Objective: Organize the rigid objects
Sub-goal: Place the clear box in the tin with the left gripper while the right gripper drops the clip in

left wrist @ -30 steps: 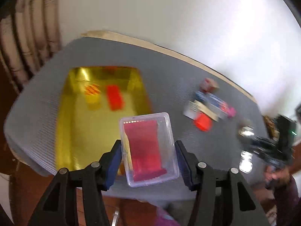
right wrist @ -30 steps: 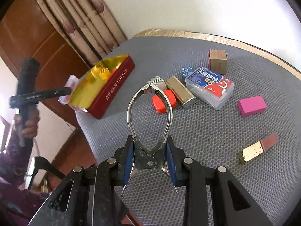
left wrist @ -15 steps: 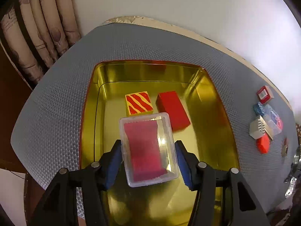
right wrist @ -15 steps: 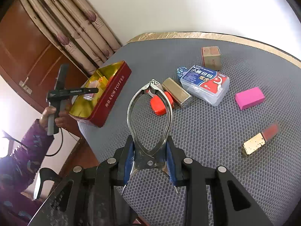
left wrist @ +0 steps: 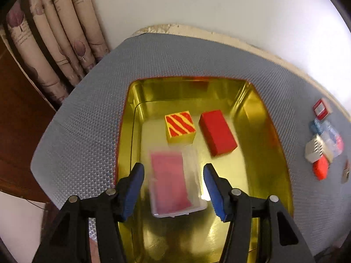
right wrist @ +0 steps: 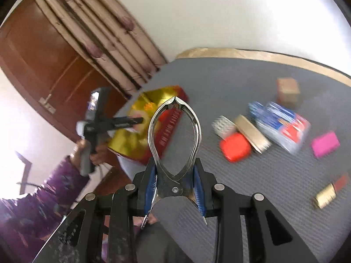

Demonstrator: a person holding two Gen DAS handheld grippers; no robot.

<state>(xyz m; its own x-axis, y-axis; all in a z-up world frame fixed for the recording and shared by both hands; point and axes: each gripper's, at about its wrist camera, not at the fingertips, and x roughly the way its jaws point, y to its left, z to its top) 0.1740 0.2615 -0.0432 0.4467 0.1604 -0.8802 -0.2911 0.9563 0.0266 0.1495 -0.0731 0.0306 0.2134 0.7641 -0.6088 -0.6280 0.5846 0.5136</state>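
Observation:
A gold-lined tin [left wrist: 258, 109] with red outer walls sits at the left end of the grey mat. A yellow-and-red striped block [left wrist: 180, 127] and a red block [left wrist: 217, 135] lie in it. My left gripper [left wrist: 173, 171] hangs open over the tin. A clear box [left wrist: 175, 182] with a pink insert shows blurred below and between its blue pads, with a gap at the left pad. My right gripper [right wrist: 174, 166] is shut on the handles of silver nippers [right wrist: 174, 189], held above the mat with the tips pointing toward the tin [right wrist: 125, 140].
On the mat right of the tin lie a red case [right wrist: 235, 150], a gold bar [right wrist: 252, 135], a white patterned box [right wrist: 223, 126], a blue-labelled clear box [right wrist: 283, 127], a pink block [right wrist: 325, 143], a lipstick [right wrist: 331, 191] and a brown cube [right wrist: 287, 89]. Curtains and a wooden door stand behind the table.
My left gripper swung from the mat's edge to over the tin and sank. The clear box, gripped in both earlier frames, has dropped away from the pads. My right gripper rose with the nippers.

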